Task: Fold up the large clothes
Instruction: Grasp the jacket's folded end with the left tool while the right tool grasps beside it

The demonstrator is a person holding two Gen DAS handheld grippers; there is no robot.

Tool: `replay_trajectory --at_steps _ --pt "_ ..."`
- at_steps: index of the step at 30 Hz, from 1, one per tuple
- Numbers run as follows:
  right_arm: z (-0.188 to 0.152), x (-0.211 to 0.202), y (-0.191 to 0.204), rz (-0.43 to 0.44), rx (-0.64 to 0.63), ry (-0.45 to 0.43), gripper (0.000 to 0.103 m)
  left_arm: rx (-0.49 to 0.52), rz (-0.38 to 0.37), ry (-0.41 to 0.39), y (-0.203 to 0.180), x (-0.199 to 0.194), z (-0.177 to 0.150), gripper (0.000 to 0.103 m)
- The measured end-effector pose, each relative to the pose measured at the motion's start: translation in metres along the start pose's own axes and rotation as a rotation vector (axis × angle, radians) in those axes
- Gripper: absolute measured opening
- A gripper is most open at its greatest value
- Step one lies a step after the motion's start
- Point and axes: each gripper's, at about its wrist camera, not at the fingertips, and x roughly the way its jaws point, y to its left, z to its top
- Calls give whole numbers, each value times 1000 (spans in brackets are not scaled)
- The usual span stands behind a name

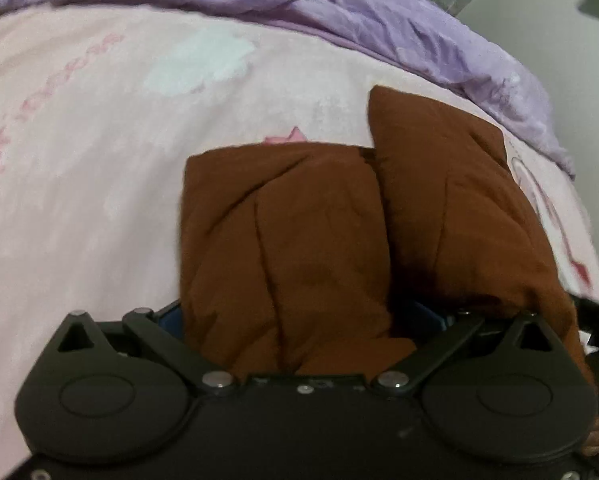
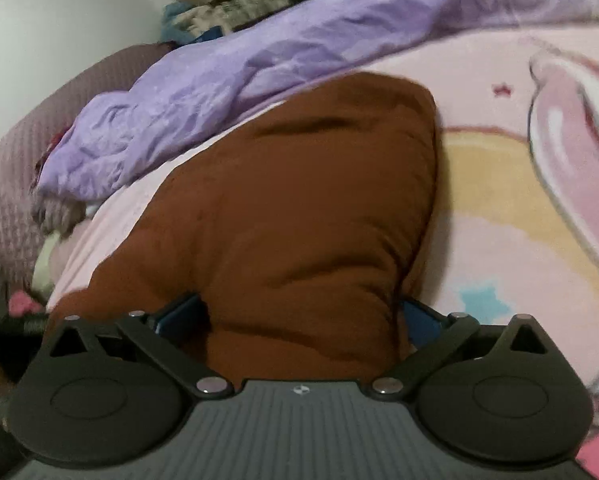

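Left gripper (image 1: 299, 312): brown garment (image 1: 283, 240) bunched between its fingers, fabric filling the gap and spilling back over the body. Blue pads only show as slivers at either edge of the cloth, so it reads as clamped on the garment.

Right gripper (image 2: 303, 312): same story, a thick wad of the garment (image 2: 299, 208) sits between the fingers, blue pad (image 2: 179, 312) visible on the left side, another sliver on the right. Clamped on the cloth.

Garment position: on the bed, on top of a pink printed blanket (image 1: 99, 160). In the left wrist view it shows as two puffy lobes side by side, running forward from the gripper, with a seam-like gap between them; right lobe reaches further up the blanket. In the right wrist view it's one big rounded mass extending from the gripper toward the far side, its far end near a crumpled purple sheet (image 2: 259, 52), though whether they touch I can't tell.

Purple sheet (image 1: 379, 20) runs along the far edge of the blanket in both views. Blanket (image 2: 519, 240) has cartoon print: pink, yellow, a light blue star near the right gripper.

Other: mauve textured pillow or cushion (image 2: 27, 140) at far left of the right wrist view. Frames are slightly blurred.
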Motion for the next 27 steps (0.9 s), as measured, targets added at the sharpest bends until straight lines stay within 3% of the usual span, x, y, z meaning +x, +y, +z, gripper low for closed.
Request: replay_trajectory --at_steps 1,2,3,4,6,8,10,16,21,27 --pt "2 1 -1 3 13 -5 103 9 0 -35 -2 1 -3 92" --pt "2 -3 1 1 9 -13 97 -5 -2 -64 -2 1 -5 68" --pt "2 -9 6 -2 -13 -24 81 -31 -15 -77 -3 0 -3 47" --pt "1 -15 11 -7 -40 -39 70 -46 -20 -80 -7 -4 -3 40" --pt "4 -25 23 -30 -103 -48 59 11 40 -102 -26 -16 -1 22" --pt "9 -35 30 -40 -122 -52 52 49 84 -130 -39 -31 5 17" --pt "15 -50 34 -30 -145 -71 47 53 73 -163 -48 -47 11 16" --pt "43 -123 22 -37 -159 -189 47 109 -67 -270 -103 -86 31 16" --pt "67 -189 -18 -130 -133 -285 47 94 -234 -259 -171 -61 47 16" --pt "71 -235 -98 -226 -40 -329 55 157 -327 -164 -240 6 46 18"
